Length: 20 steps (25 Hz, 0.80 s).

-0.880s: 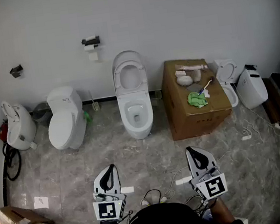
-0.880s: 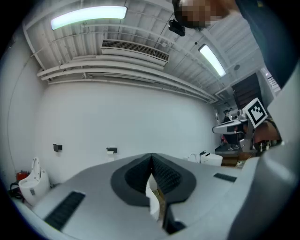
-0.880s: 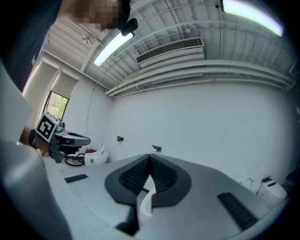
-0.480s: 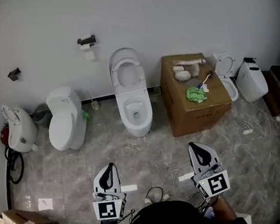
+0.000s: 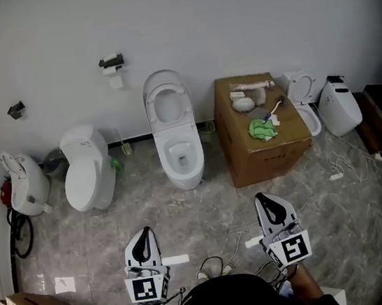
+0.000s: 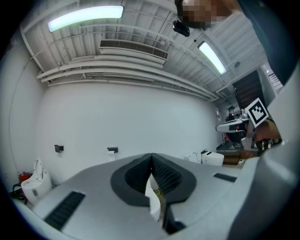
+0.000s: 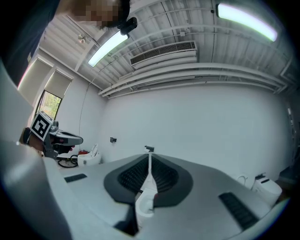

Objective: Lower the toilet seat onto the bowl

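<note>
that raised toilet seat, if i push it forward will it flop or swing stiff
The toilet seat looks like a rigid moulded ring, so it should probably swing as one piece rather than flex. It stands upright at the back of the bowl, so once tipped past vertical it may drop fast and slam.

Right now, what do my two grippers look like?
Both the left gripper and right gripper are pale grey wedge-shaped shells. Their fingers are black and ribbed, set in a teardrop outline. Each carries a white cube with a black square marker at the rear.
</note>
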{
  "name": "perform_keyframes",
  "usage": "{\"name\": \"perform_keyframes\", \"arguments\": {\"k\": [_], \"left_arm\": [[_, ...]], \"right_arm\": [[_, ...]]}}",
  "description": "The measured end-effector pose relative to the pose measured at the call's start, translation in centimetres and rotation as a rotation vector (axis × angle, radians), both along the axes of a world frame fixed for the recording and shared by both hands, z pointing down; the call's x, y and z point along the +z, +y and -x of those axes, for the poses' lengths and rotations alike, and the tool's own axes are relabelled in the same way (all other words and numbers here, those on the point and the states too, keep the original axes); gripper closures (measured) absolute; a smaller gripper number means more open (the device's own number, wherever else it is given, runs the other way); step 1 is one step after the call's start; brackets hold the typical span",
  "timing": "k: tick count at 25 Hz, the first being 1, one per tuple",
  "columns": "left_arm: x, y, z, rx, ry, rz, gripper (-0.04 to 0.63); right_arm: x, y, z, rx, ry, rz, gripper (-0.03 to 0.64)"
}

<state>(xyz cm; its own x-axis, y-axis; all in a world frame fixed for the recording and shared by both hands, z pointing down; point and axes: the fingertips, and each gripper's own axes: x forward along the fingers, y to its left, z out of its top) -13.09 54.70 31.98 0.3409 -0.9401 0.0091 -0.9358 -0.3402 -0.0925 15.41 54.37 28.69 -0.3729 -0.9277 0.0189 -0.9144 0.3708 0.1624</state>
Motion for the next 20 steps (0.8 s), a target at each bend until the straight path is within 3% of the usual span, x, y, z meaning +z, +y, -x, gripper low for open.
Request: {"name": "perform_keyframes", "arguments": {"k": [4, 7, 9, 13, 20], "left_arm": [[0.5, 0.4, -0.3, -0.005, 0.0, 0.014, 0.591], [1.2, 0.8, -0.8, 0.0, 0.002, 0.026, 0.591], [1.3, 0.8, -1.3, -0.003, 0.009, 0.038, 0.591], [2.0, 1.1, -2.8, -0.014, 0.026, 0.079, 0.591], [3.8, 2.1, -6.2, -0.009, 0.038, 0.127, 0.591]], "right_arm": [[0.5, -0.1, -1.0, 0.019, -0.01, 0.016, 0.502], [1.2, 0.0, -1.6, 0.02, -0.025, 0.03, 0.357], [1.7, 0.1, -2.1, 0.016, -0.021, 0.043, 0.301], [2.7, 0.2, -3.4, 0.0, -0.027, 0.065, 0.256], [5.2, 0.6, -4.7, -0.076, -0.027, 0.114, 0.249]]}}
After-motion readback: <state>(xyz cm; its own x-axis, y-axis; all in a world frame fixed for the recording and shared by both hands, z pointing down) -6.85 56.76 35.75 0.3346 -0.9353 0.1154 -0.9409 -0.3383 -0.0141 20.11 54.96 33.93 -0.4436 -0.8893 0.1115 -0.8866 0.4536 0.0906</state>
